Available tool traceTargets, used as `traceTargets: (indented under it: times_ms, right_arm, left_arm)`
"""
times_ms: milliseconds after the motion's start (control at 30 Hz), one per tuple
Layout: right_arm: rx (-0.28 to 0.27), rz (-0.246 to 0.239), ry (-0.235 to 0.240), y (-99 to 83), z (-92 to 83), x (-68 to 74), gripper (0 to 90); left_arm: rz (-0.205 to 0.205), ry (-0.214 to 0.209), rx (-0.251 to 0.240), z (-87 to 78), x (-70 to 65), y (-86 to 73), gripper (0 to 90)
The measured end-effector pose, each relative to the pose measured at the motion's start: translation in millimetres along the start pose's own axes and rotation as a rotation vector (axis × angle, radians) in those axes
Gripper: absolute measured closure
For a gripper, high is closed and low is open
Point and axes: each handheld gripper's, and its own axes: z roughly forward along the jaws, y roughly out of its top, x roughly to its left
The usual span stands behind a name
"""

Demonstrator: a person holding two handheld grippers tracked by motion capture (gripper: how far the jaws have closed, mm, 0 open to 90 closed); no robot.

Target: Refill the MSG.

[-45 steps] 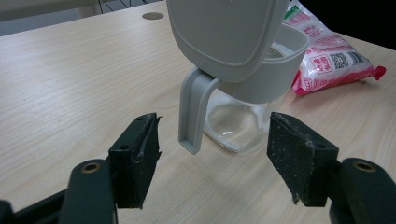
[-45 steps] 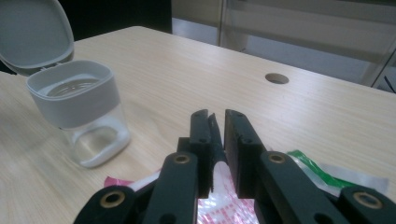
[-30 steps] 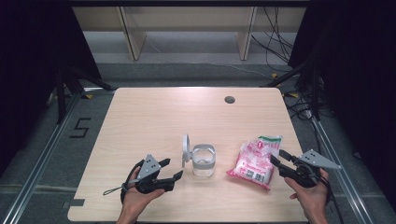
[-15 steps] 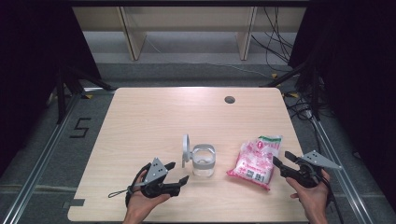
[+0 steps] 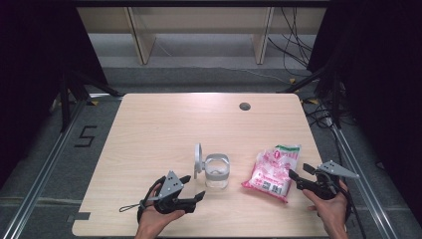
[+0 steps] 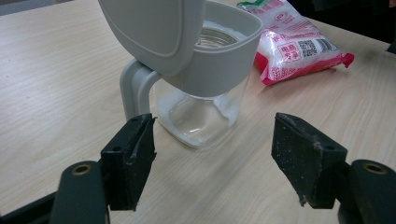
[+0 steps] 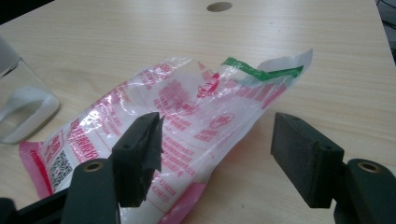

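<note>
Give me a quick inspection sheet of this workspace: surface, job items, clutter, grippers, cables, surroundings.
Surface: wooden table, round hole near far edge.
Job's things: clear jar, grey lid flipped up; pink-and-white bag lying right of it, top open.
Clutter: nothing seen.
Grippers: left gripper open, facing jar; right gripper jaws just opened, bag edge between them, unpressed.
Cables: bundle on floor, far right.
Surroundings: shelf legs, dark curtains.

I see the jar [image 5: 216, 171] at lower centre of the table [image 5: 164, 129]. The bag [image 5: 272, 167] lies to its right, and a hole [image 5: 244, 106] sits at upper right.
</note>
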Motion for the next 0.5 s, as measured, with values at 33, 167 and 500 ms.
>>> traceTargets:
  times_ms: [33,167,500]
  right_arm:
    - [-0.003,-0.036,0.002,-0.1,2.0,-4.3,33.8]
    - [-0.001,0.012,0.006,-1.6,5.3,-2.6,34.2]
    - [0.019,-0.004,-0.001,0.3,17.5,-11.2,33.6]
  left_arm:
    - [-0.001,-0.009,-0.002,0.5,0.1,-0.2,29.7]
    - [-0.003,-0.004,-0.005,0.8,0.3,-0.3,29.6]
    - [0.021,-0.007,0.003,2.1,0.4,0.4,29.4]
